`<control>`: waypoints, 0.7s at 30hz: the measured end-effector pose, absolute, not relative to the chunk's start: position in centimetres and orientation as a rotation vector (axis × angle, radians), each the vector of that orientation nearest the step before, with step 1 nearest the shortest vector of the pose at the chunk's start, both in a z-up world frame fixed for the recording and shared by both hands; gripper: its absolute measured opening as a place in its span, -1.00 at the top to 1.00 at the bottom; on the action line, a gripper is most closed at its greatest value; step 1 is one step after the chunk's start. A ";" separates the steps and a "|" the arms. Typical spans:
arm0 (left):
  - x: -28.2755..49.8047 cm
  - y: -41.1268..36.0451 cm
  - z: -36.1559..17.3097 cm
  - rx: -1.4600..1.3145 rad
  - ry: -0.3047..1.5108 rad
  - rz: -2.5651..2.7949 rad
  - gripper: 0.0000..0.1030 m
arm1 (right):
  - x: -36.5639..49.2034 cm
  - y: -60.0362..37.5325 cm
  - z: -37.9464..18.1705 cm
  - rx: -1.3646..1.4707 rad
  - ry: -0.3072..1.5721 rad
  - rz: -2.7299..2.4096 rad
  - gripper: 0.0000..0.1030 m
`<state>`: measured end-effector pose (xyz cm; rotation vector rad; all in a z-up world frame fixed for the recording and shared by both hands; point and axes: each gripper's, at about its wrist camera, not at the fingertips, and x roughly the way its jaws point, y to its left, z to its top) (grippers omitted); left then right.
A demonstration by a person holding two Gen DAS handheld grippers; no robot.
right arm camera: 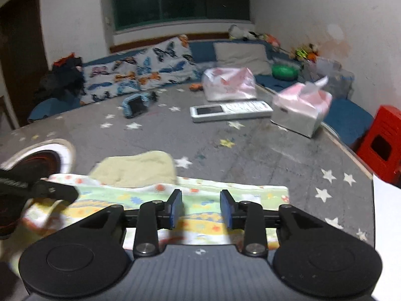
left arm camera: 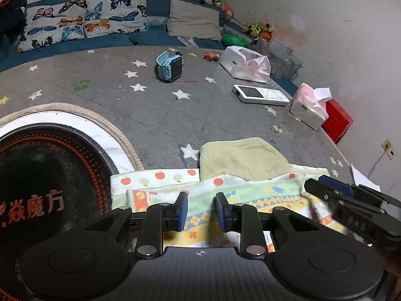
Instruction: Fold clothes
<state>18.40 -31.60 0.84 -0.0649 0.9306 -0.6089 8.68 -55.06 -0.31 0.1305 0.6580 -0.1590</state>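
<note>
A patterned garment point(left arm camera: 240, 195) with fruit and coloured prints lies folded on the grey star-print surface point(left arm camera: 155, 115). A pale yellow-green cloth point(left arm camera: 240, 158) lies flat just behind it, partly under its far edge. My left gripper point(left arm camera: 201, 209) hovers over the garment's left half, jaws open, nothing pinched between the blue pads. My right gripper point(right arm camera: 201, 208) stands open over the garment point(right arm camera: 205, 195) near its right end. The yellow-green cloth point(right arm camera: 140, 168) shows beyond it. The right gripper's fingers point(left arm camera: 325, 188) enter the left wrist view from the right.
A round black cooker top point(left arm camera: 45, 175) sits at the left. Further back are a white remote point(left arm camera: 260, 95), a tissue box point(left arm camera: 310, 107), a blue watch point(left arm camera: 170, 66) and a plastic bag point(left arm camera: 245, 62). A red stool point(right arm camera: 381, 140) stands off the right edge. Cushions line the back.
</note>
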 end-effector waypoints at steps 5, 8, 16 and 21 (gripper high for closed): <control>15.6 -29.5 2.4 -0.027 0.894 -0.645 0.48 | 6.3 -51.7 0.6 0.079 0.642 -0.049 0.22; 13.6 -28.3 2.7 -0.007 0.883 -0.665 0.48 | 5.0 -49.7 0.6 0.060 0.647 0.007 0.18; 11.3 -26.7 1.9 0.080 0.916 -0.630 0.46 | 2.1 -44.2 -0.5 -0.087 0.675 0.106 0.07; 10.9 -24.3 2.7 0.042 0.913 -0.584 0.34 | 1.6 -42.2 0.6 -0.106 0.645 0.137 -0.01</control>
